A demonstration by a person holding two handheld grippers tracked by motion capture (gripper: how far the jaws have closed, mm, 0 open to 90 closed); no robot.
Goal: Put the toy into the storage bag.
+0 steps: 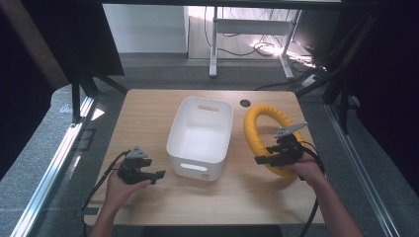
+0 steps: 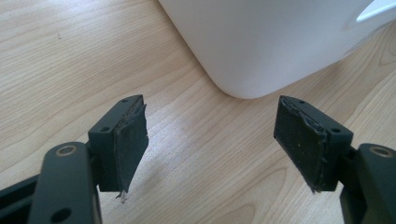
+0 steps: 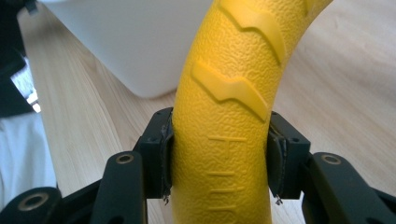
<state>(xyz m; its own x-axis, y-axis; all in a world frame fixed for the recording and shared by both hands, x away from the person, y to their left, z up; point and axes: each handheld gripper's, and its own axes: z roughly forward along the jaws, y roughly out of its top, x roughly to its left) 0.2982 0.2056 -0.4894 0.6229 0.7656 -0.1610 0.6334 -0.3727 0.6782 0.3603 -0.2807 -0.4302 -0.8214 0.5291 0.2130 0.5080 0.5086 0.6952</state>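
Yellow ring (image 1: 254,132) sits in the right half of the high view, right of the white bin (image 1: 200,136) and close beside it, on your wooden table (image 1: 148,111). It is a thick, textured hoop with raised zigzag ridges and embossed lettering that shows along its near arc in the right gripper view (image 3: 224,121). Your right gripper (image 1: 264,159) has that near arc clamped: both black jaws press flat against the ring's sides, one on the inner edge and one on the outer, with the ring running straight up between them. Your right hand (image 1: 307,169) holds the gripper at the lower right of the high view, its cable trailing back along your forearm.

Your left gripper (image 1: 157,176) sits at the lower left of the high view, held by your left hand (image 1: 121,185), pointing toward the bin's near left corner. In the left gripper view its jaws stand wide apart with only bare tabletop (image 2: 205,158) between them, and the bin's rounded white corner (image 2: 261,42) occupies the upper middle and right of that frame, just ahead of the fingertips but not touching them. The pads (image 2: 130,142) look worn and frayed at their edges.

The bin stands upright at the centre of the table, open side up, with a slot handle cut into each short wall. A small dark round hole (image 1: 245,103) marks the tabletop at the far edge, above the ring.
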